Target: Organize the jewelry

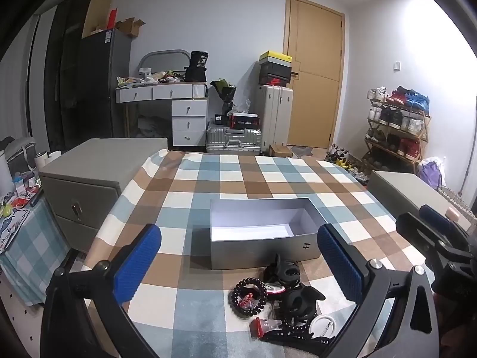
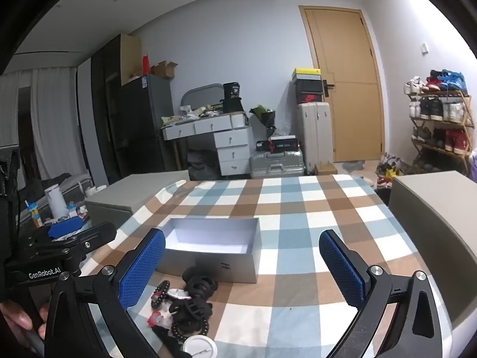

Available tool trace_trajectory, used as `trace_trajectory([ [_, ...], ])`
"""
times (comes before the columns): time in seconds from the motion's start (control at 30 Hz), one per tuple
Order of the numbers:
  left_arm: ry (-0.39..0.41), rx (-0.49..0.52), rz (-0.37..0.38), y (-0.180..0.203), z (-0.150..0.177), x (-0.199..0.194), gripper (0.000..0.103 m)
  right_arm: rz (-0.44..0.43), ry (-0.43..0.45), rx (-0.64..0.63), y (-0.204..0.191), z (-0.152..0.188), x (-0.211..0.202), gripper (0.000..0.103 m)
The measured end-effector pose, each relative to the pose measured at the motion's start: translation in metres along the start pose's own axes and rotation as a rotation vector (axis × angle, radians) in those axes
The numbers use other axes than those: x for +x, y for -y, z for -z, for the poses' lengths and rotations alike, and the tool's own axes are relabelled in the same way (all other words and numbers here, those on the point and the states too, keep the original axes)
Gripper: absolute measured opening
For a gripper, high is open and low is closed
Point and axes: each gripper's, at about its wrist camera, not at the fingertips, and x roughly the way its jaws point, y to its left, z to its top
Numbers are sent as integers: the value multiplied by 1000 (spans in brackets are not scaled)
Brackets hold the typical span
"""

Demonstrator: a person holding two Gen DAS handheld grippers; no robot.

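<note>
Checked tablecloth [image 1: 208,176], cluttered bedroom behind

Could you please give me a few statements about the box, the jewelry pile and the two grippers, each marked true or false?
1. The grey box is open and empty. True.
2. The jewelry pile lies inside the box. False: it lies on the checked cloth, in front of the box.
3. The left gripper holds a bracelet. False: it is open and empty.
4. The right gripper is open. True.
</note>
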Motion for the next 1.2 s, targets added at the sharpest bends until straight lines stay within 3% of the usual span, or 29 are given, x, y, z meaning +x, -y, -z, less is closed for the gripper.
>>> trace_trajectory([
  [1.2, -34, -1, 25, -4, 5, 3, 102, -23, -7, 54, 7, 6, 2, 103],
])
